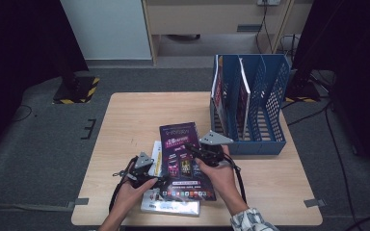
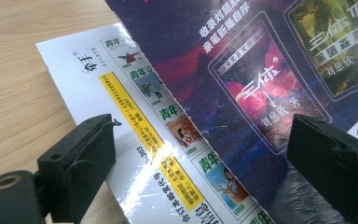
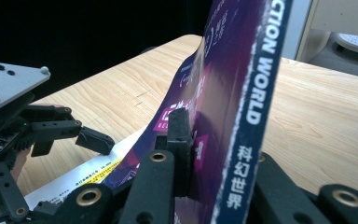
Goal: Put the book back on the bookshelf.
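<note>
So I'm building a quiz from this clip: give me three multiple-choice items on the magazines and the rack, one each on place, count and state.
1. Where does the blue file rack stand?
A. the table's far right
B. the near left corner
C. the floor

2. How many magazines stand in it?
A. none
B. two
C. five

3. The right gripper is:
A. open above the table
B. shut on the purple magazine
C. inside the rack

A: it stands at the far right edge. B: two spines rise there. B: the jaws pinch the magazine's spine edge.
</note>
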`<state>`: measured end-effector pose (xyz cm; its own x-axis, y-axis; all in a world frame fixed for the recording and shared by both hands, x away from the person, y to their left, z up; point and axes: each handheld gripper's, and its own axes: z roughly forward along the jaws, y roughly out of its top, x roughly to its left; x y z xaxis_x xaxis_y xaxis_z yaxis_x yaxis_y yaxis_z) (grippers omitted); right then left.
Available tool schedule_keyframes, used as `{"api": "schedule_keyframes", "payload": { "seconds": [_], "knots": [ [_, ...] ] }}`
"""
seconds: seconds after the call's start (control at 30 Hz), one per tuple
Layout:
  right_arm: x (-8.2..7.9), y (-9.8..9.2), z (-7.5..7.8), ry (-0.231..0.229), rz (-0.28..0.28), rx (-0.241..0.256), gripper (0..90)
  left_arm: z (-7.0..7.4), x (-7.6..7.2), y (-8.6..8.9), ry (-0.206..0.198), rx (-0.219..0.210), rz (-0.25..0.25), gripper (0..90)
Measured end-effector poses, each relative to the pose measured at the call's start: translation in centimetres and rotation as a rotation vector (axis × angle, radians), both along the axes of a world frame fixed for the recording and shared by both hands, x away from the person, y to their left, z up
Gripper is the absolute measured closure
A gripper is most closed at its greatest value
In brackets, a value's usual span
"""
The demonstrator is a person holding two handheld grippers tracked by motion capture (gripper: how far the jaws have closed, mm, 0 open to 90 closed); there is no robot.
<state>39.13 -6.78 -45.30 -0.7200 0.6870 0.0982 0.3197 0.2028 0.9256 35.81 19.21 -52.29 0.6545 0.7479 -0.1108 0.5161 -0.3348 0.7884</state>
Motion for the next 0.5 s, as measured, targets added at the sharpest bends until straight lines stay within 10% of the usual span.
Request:
{"api": "schedule_keyframes", "payload": {
  "seconds": [0.5],
  "knots": [
    [-0.32, 0.29, 0.52, -0.022, 0.023, 0.034, 81.4, 0.35, 0.05, -0.13, -0.031, -0.037, -0.007, 12.6]
  ]
}}
